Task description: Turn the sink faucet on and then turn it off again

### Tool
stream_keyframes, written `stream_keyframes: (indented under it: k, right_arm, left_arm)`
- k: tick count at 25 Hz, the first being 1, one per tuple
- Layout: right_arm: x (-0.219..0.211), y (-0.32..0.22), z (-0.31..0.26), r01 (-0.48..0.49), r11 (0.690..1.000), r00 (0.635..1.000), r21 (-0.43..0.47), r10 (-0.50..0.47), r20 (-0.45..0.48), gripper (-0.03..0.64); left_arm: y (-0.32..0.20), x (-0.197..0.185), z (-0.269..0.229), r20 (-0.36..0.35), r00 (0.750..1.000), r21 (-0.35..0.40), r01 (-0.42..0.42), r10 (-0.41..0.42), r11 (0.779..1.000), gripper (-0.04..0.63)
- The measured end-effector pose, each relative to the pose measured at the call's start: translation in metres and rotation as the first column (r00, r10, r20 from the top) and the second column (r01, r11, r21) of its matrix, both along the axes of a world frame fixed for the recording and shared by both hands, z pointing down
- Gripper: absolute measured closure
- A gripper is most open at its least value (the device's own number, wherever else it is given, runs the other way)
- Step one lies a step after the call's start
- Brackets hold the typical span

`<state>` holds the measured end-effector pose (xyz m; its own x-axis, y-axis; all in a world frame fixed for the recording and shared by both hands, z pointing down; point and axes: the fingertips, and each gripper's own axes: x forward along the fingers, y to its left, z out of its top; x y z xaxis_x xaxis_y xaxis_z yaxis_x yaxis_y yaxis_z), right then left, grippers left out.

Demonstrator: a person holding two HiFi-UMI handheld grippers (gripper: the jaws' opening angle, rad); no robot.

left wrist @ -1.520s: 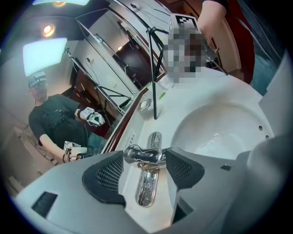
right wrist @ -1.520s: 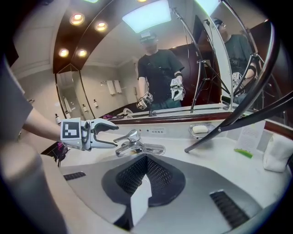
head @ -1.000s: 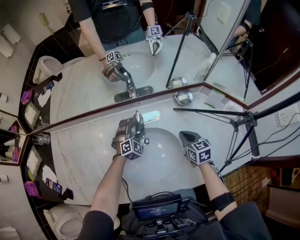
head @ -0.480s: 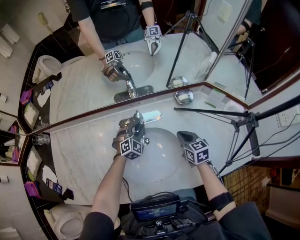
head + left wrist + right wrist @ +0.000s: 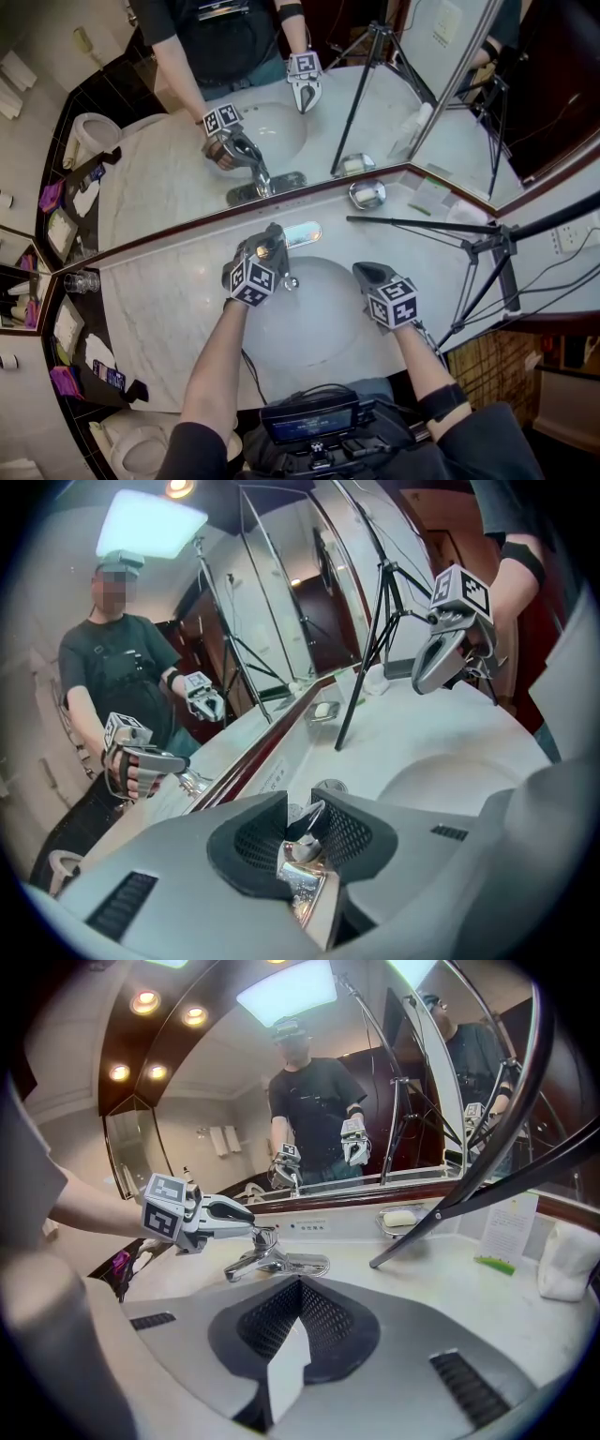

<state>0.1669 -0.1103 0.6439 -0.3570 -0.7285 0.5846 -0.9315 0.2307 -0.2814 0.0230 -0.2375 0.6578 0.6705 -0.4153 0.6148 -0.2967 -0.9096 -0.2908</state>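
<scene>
My left claw [image 5: 305, 819] has just closed onto the tap handle [image 5: 304, 881]; the slick chrome may slip free if I lift askew. Right claw [image 5: 299, 1285] together, empty.

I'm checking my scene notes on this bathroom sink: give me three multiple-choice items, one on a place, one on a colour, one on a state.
1. Where is the soap dish?
A. on the floor
B. on the counter against the mirror, right of the faucet
C. hanging on the wall

2. What finish has the faucet?
A. brass
B. black
C. chrome

3. What is between the left gripper's jaws?
A. nothing
B. the faucet lever
C. a toothbrush

Key: 1 B, it sits on the marble at the mirror's lower edge. 2 C, it is silvery and reflective. 3 B, the jaws have just been closing and now grip the lever.
</scene>
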Motion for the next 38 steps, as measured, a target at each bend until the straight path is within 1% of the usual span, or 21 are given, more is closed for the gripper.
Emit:
stream_keyframes:
  k: [4, 8, 11, 15, 19, 23, 28, 31, 35, 36, 37, 38]
  right_arm:
    - [-0.002, -0.001, 0.001, 0.004, 1.0, 1.0, 0.0, -0.004, 0.004, 0.598]
    - [-0.005, -0.001, 0.001, 0.008, 1.0, 1.0, -0.001, -0.008, 0.006, 0.598]
    - [-0.005, -0.001, 0.001, 0.01, 1.0, 1.0, -0.002, -0.01, 0.003, 0.598]
    - [-0.005, -0.002, 0.001, 0.008, 1.0, 1.0, 0.0, -0.008, 0.005, 0.598]
    - [-0.008, 0.001, 0.002, 0.014, 1.0, 1.0, -0.001, -0.014, 0.012, 0.598]
    - [-0.014, 0.004, 0.0, 0.028, 1.0, 0.999, 0.006, -0.028, 0.017, 0.598]
    - [-0.015, 0.006, -0.008, 0.035, 0.999, 0.999, 0.023, -0.036, 0.019, 0.598]
    - [-0.015, 0.007, -0.011, 0.04, 0.999, 0.999, 0.032, -0.041, 0.024, 0.598]
    - [-0.022, 0.01, -0.013, 0.054, 0.998, 0.998, 0.04, -0.055, 0.029, 0.598]
    - [-0.025, 0.01, -0.013, 0.059, 0.997, 0.998, 0.043, -0.06, 0.03, 0.598]
    - [-0.028, 0.011, -0.013, 0.064, 0.997, 0.997, 0.045, -0.065, 0.032, 0.598]
    - [-0.03, 0.011, -0.014, 0.07, 0.996, 0.997, 0.048, -0.071, 0.033, 0.598]
  left_arm:
    - [0.0, 0.001, 0.0, -0.013, 1.0, -0.025, -0.004, 0.004, 1.0, 0.506]
    - [0.0, 0.001, -0.001, -0.032, 0.999, -0.052, 0.008, -0.009, 0.999, 0.5]
    - [0.0, 0.001, -0.002, -0.038, 0.999, -0.057, 0.012, -0.014, 0.998, 0.499]
    - [-0.001, 0.0, -0.001, -0.022, 1.0, -0.04, 0.017, -0.018, 0.999, 0.5]
    - [0.001, 0.0, 0.0, -0.012, 0.999, -0.042, 0.045, -0.046, 0.998, 0.499]
    - [0.005, -0.003, 0.001, 0.019, 0.998, -0.03, 0.068, -0.067, 0.997, 0.499]
    - [0.013, -0.007, -0.008, 0.038, 0.997, -0.01, 0.068, -0.068, 0.998, 0.499]
    - [0.021, -0.011, -0.018, 0.027, 0.998, 0.003, 0.063, -0.063, 0.998, 0.503]
    - [0.033, -0.02, -0.033, -0.005, 0.997, 0.01, 0.081, -0.081, 0.997, 0.531]
    - [0.036, -0.023, -0.038, -0.021, 0.995, 0.012, 0.094, -0.094, 0.996, 0.546]
    - [0.038, -0.027, -0.044, -0.042, 0.993, 0.013, 0.113, -0.112, 0.994, 0.594]
    - [0.04, -0.031, -0.051, -0.068, 0.989, 0.008, 0.135, -0.135, 0.991, 0.594]
